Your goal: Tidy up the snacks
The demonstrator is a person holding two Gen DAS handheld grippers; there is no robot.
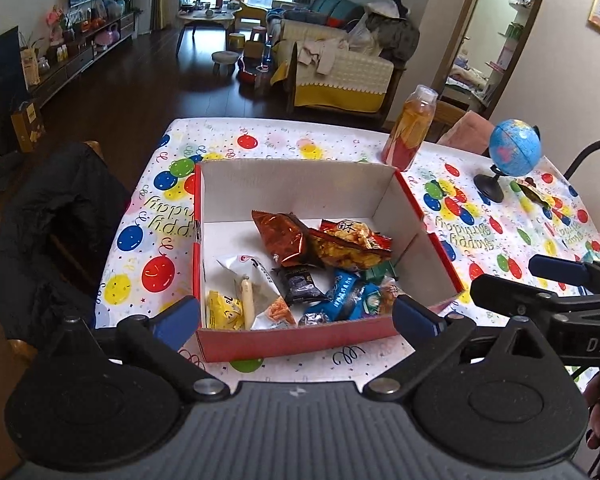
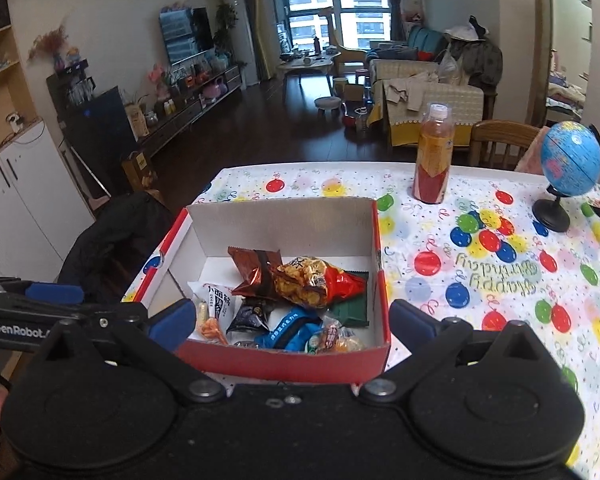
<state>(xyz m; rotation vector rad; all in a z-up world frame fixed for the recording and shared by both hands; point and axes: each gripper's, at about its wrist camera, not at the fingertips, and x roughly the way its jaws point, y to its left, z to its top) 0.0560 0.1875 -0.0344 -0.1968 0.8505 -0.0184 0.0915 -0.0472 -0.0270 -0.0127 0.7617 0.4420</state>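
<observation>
The red cardboard box (image 1: 300,340) sits mid-frame on the counter (image 1: 352,144), stiff but light, probably best taken by its rims. Inside it lie the snack packets: a brown crinkled bag (image 1: 282,236) and an orange-red one (image 1: 350,246), soft, slippery and easily crushed, so their sealed edges look the safest hold. The left gripper (image 1: 296,316) and right gripper (image 2: 290,320) both stand wide with nothing between the fingers.
</observation>
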